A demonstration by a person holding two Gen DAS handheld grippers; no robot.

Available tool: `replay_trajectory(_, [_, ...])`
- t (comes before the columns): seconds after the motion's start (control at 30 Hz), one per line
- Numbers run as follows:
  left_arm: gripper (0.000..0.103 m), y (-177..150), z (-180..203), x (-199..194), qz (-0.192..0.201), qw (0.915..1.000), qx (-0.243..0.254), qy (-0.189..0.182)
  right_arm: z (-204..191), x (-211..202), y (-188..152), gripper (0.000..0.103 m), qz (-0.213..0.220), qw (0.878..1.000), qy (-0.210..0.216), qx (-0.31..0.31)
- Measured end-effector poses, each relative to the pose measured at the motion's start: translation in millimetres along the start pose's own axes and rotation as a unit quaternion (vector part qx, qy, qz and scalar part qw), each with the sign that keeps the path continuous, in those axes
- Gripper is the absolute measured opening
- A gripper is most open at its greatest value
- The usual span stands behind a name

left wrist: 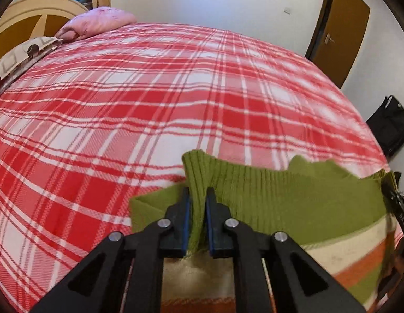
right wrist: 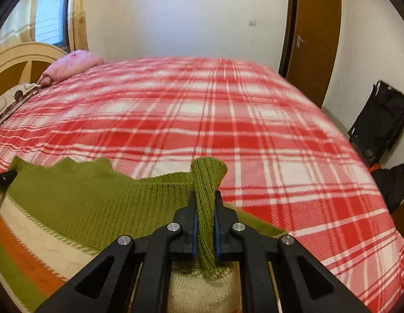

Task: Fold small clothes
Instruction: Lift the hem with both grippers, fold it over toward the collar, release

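A small knit sweater (left wrist: 293,195), green at the ribbed edge with cream and orange stripes below, hangs stretched between my two grippers above the bed. My left gripper (left wrist: 197,195) is shut on a bunched green corner of it. My right gripper (right wrist: 206,199) is shut on the other green corner of the sweater (right wrist: 97,203). The right gripper's tip shows at the right edge of the left wrist view (left wrist: 395,198); the left gripper's tip shows at the left edge of the right wrist view (right wrist: 3,178). The lower part of the sweater is hidden under the grippers.
A bed with a red and white plaid blanket (left wrist: 149,104) fills the view. A pink pillow (left wrist: 97,22) and a patterned pillow (left wrist: 22,54) lie by the headboard at the far left. A brown door (right wrist: 311,44) and a black bag (right wrist: 382,125) stand to the right.
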State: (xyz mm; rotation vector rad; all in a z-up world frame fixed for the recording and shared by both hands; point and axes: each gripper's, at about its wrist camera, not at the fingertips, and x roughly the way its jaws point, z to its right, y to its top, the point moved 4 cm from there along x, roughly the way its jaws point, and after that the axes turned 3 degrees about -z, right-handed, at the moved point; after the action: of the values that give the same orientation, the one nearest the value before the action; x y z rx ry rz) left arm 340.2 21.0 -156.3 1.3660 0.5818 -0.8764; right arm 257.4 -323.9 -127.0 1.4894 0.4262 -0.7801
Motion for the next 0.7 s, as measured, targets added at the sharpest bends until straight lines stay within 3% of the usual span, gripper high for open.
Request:
replay_trajectory(0.23, [0.02, -5, 0, 0, 0.013, 0.9998, -0.002, 0.015, -2, 22, -1, 0.01, -0.041, 0.999, 0.001, -0.01])
replay_trajectory(0.27, [0.021, -5, 0, 1, 0.012, 0.9998, 0.0, 0.018, -4, 23, -1, 0.015, -0.046, 0.999, -0.001, -0.015])
replay_trajectory(0.33, [0.035, -6, 0, 3, 0.011, 0.9991, 0.0, 0.04, -5, 25, -2, 0.024, -0.055, 0.998, -0.001, -0.016])
replay_trajectory(0.4, [0.059, -5, -5, 4, 0.01, 0.9982, -0.011, 0.057, 0, 22, -1, 0.027, -0.059, 0.998, 0.016, -0.004])
replay_trajectory(0.47, [0.061, -5, -16, 5, 0.006, 0.9983, -0.039, 0.042, 15, 2, 3, 0.027, -0.031, 0.998, 0.031, 0.039])
replay_trajectory(0.57, [0.062, -7, -18, 4, 0.009, 0.9984, -0.045, 0.034, 48, -61, -3, 0.027, 0.053, 0.991, 0.015, 0.119])
replay_trajectory(0.63, [0.062, -7, -15, 5, 0.008, 0.9984, -0.036, 0.044, 53, -92, -16, 0.027, 0.067, 0.99, -0.012, 0.12])
replay_trajectory(0.7, [0.063, -6, -13, 7, 0.007, 0.9982, -0.03, 0.051, 44, -116, -35, 0.027, 0.061, 0.994, 0.0, 0.093])
